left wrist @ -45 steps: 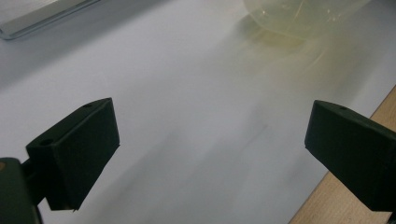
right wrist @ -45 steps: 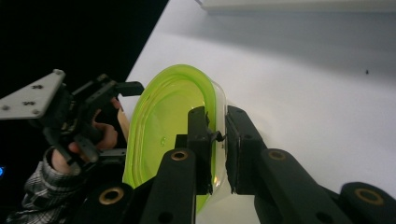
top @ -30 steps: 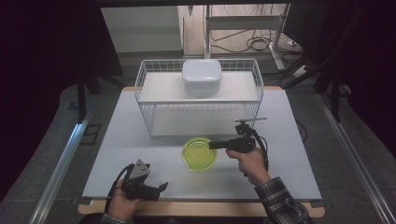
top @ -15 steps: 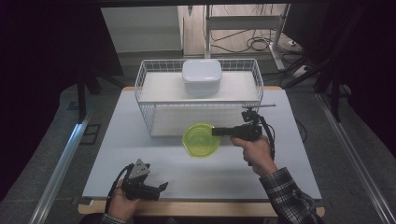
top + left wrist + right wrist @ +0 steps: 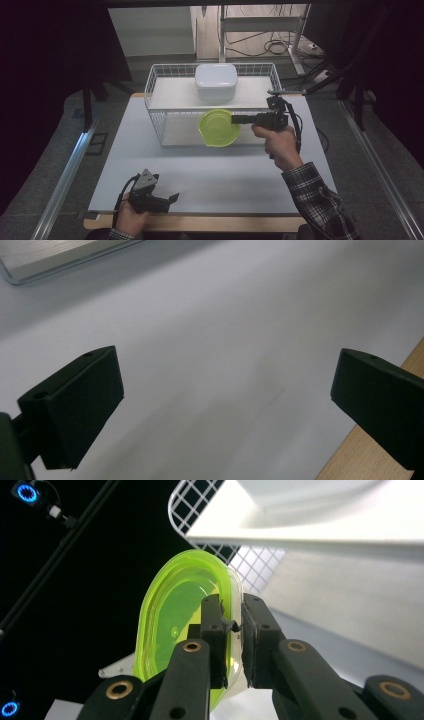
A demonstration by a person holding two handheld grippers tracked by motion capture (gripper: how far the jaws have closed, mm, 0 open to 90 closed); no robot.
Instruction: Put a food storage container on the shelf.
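High view: my right tool (image 5: 234,119) holds the green bowl (image 5: 219,128) by its rim, lifted off the bench (image 5: 210,170) and level with the front of the white wire rack (image 5: 155,107). On the rack's upper shelf stands a white lidded container (image 5: 215,82); the lower shelf, behind the bowl, looks bare as far as I can tell. My left tool (image 5: 167,200) rests low at the near left of the bench, well apart from the rack and the bowl.

Right gripper view: the right tool (image 5: 233,630) has its jaws pressed onto the rim of the green bowl (image 5: 185,625), one inside the wall and one outside, and the bowl hangs tilted on its side. The wire rack (image 5: 200,500) and the underside of its shelf lie just beyond.

Left gripper view: the left tool (image 5: 225,390) has its jaws spread wide over the bare bench (image 5: 225,315), holding nothing.

Progress, as I judge it: the bowl is grasped and carried to the rack, but not yet set down. Left to do are sliding it into the rack, most likely onto the lower shelf, levelling it, and letting go.
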